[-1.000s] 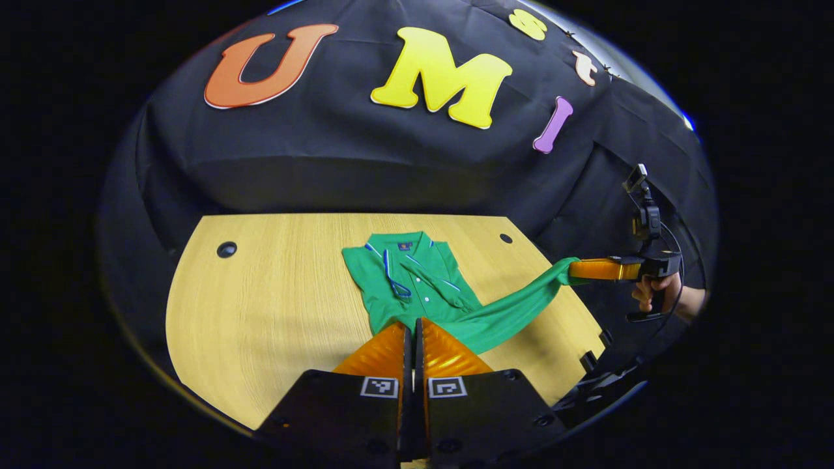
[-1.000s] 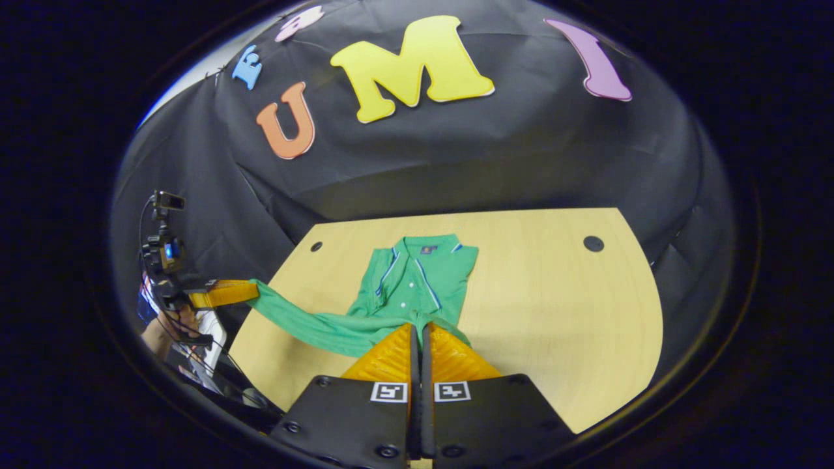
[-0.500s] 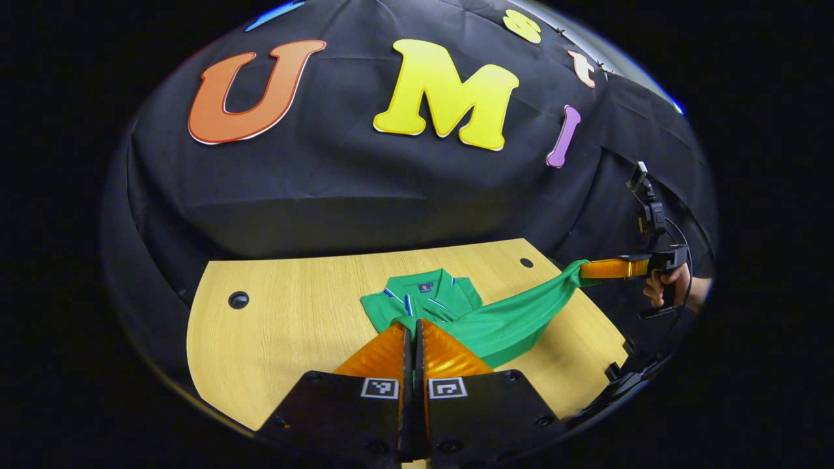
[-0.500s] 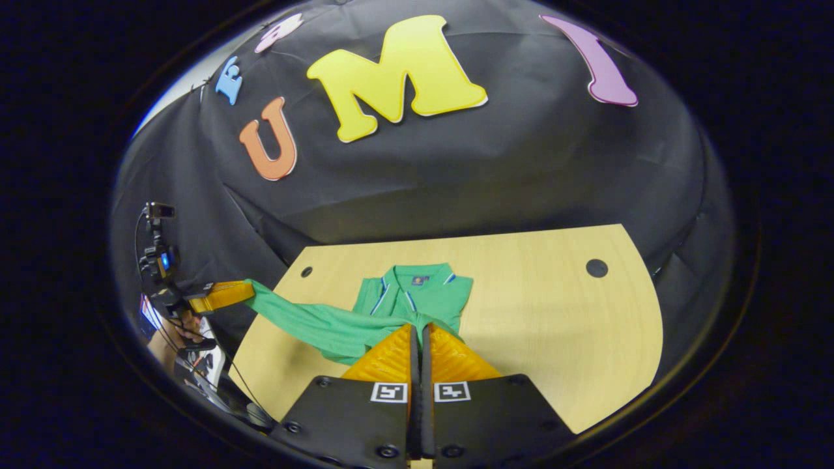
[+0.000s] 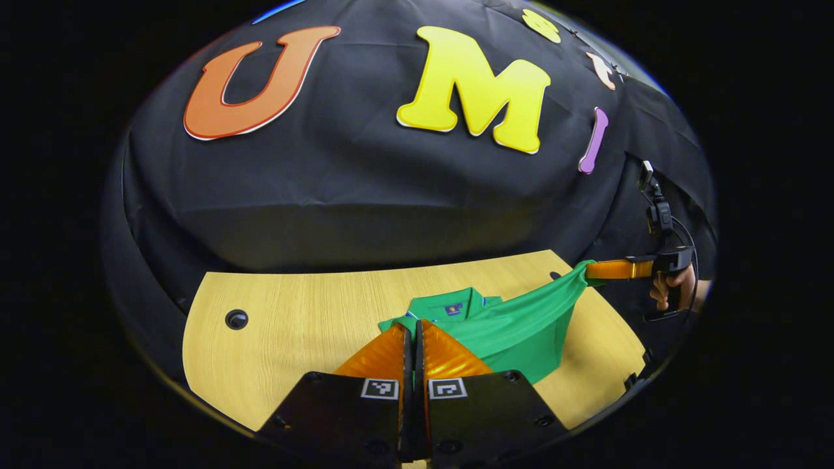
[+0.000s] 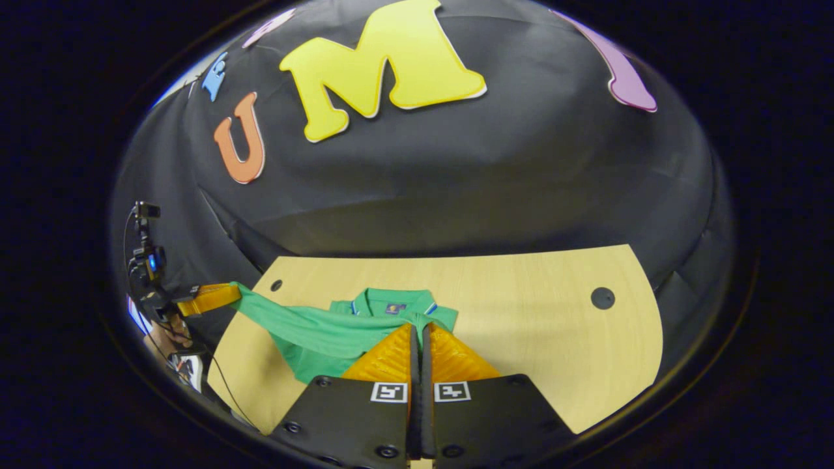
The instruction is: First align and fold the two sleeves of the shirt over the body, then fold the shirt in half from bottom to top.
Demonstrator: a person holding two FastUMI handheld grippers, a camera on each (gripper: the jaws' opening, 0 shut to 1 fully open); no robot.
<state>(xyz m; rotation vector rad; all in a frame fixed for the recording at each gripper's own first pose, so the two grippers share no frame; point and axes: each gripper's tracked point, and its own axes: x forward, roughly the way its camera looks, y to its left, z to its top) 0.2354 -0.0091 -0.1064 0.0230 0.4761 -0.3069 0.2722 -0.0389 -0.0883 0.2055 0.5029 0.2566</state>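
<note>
A green polo shirt lies on the wooden table, its collar at the far end. Its bottom hem hangs stretched in the air over the body, held at both corners. In the left gripper view my left gripper is shut on one hem corner, and my right gripper pinches the other corner farther right. In the right gripper view my right gripper is shut on the shirt, with the left gripper at the left. The lifted cloth hides the sleeves and most of the body; the collar shows.
The table has round cable holes near its far corners. A hand holds the right gripper's handle beyond the table's right edge. The booth's black wall rises just behind the table. Bare wood lies on either side of the shirt.
Both grippers have carried the hem forward towards the collar. The raised cloth now covers the placket and body that showed a second ago; only the collar still shows.
</note>
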